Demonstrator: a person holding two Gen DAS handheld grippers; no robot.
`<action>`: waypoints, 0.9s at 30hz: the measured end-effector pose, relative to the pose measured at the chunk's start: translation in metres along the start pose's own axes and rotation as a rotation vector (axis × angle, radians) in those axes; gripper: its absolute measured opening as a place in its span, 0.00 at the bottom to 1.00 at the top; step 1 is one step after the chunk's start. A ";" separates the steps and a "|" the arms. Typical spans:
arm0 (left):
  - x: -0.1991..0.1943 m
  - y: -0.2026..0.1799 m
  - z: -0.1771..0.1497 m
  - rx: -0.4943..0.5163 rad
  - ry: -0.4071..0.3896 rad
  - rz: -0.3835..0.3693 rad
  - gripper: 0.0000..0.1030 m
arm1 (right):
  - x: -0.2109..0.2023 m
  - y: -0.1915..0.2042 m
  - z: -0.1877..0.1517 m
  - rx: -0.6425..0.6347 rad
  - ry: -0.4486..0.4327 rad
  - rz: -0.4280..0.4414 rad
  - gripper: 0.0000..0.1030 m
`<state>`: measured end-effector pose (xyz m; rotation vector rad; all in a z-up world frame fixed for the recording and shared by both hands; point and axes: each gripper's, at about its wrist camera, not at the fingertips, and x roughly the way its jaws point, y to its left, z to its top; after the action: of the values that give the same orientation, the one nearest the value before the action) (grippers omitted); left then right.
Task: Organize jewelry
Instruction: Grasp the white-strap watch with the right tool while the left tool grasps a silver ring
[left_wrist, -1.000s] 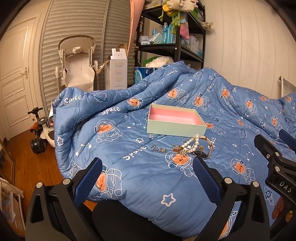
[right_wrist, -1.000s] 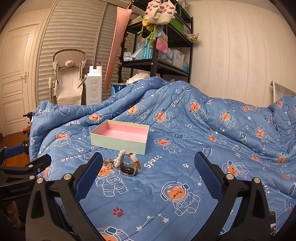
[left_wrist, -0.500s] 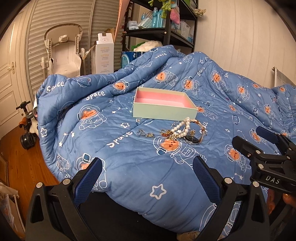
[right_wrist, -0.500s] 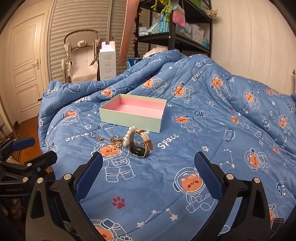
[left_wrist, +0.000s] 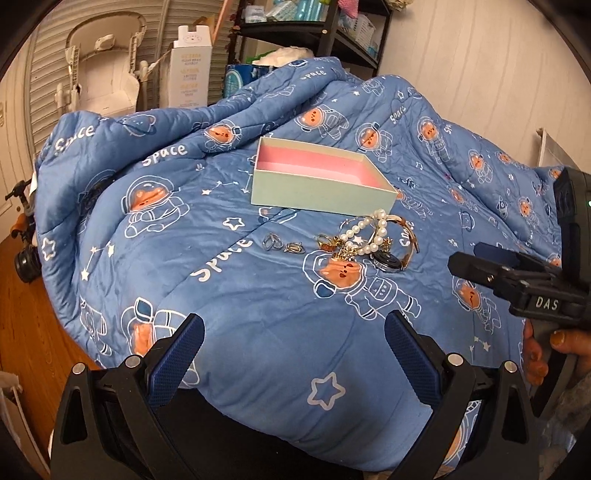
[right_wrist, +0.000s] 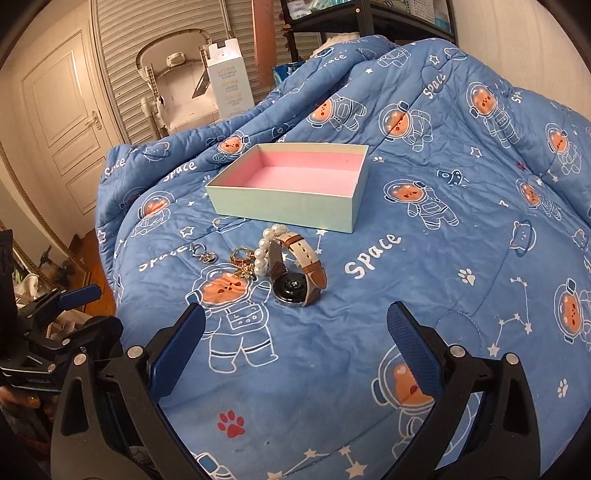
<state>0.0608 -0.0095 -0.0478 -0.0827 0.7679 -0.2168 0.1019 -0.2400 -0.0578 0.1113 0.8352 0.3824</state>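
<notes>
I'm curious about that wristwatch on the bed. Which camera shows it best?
The right wrist view. There the watch lies close and unblocked, its dark round back and brown-and-white strap plain to see. In the left wrist view the watch is farther off, and the pearl bracelet partly hides it.

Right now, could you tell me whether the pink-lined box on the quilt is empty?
Empty: the box shows only bare pink lining, while the watch and pearl bracelet lie outside on the quilt.
</notes>
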 end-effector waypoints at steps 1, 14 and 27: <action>0.004 0.000 0.002 0.017 0.005 0.000 0.91 | 0.004 -0.001 0.002 -0.013 0.007 0.001 0.87; 0.068 0.026 0.044 0.126 0.089 -0.060 0.34 | 0.054 -0.004 0.020 -0.160 0.093 0.052 0.55; 0.109 0.034 0.062 0.205 0.136 -0.120 0.20 | 0.079 -0.010 0.029 -0.178 0.135 0.078 0.31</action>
<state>0.1857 -0.0012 -0.0825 0.0815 0.8729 -0.4175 0.1741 -0.2181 -0.0964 -0.0481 0.9277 0.5402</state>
